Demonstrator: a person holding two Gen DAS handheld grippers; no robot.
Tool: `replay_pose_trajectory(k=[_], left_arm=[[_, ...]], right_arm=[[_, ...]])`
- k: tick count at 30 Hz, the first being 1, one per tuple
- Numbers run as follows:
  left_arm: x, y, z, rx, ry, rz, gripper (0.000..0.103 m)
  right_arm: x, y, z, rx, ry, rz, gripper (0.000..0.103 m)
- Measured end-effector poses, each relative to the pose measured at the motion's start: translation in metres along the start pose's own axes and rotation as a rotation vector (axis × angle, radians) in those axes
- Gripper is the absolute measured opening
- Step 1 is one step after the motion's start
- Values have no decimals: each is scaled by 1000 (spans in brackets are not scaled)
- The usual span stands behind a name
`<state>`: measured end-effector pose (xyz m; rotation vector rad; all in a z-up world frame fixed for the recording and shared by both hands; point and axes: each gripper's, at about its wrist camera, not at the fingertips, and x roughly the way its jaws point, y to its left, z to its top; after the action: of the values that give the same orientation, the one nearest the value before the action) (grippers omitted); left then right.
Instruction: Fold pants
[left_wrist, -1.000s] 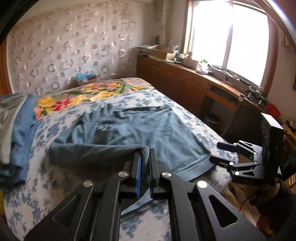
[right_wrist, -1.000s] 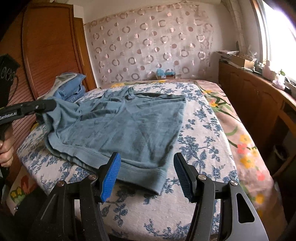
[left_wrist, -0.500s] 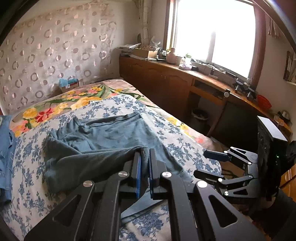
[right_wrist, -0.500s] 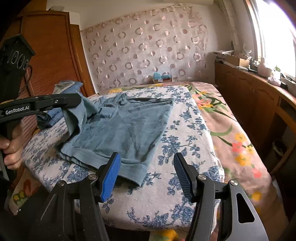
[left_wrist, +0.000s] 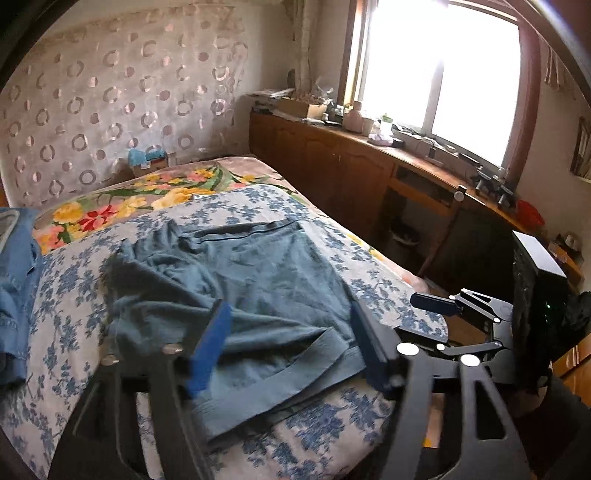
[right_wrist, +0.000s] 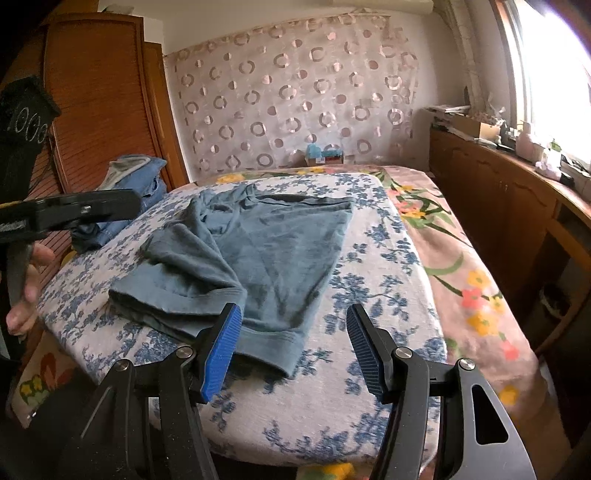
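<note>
Blue-grey pants lie on the bed's blue-flowered cover, one leg laid over the other, with the cuffs at the near edge. My left gripper hovers just over the cuff end. Its jaws are opening, and the cloth lies below them, untouched by the pads. The right wrist view shows the pants from the foot of the bed and the left gripper edge-on at the left. My right gripper stands open over the near cuff, holding nothing. It also shows in the left wrist view as the right gripper.
A pile of blue clothes sits at the bed's far left by a wooden wardrobe. Low wooden cabinets run under the window on the right. A small box stands at the head. A person's hand holds the left gripper.
The left gripper carried the pant leg across onto the other leg and let it go. Its jaws went from shut to apart. The right gripper kept still.
</note>
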<state>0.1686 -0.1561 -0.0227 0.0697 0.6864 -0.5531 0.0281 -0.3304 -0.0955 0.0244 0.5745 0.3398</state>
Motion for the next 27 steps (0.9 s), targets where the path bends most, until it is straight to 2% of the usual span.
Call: replay_pose_trajectory(k=[7,9,15,21,25,27], left_arm=[[-7,29,-24,-44,-3,71,73],[-8,37,-32,-57,1,88,73],[-9,54,-49,-81,6,129,73],[-5,63,-64,-98,26,147,73],[-3,64,-70,-98,31,154,73],[-3,64,-72,-95,30,159,73]], right_arm=[[22,9,5,-20,25,44,61],[31,14,6,-33,34,51,53],[55,21,14,-56,66,66,39],[76,20,18,-53,115,65,32],[83,19,22,-39,133,73,31],[84,19,25,-34,137,82,25]])
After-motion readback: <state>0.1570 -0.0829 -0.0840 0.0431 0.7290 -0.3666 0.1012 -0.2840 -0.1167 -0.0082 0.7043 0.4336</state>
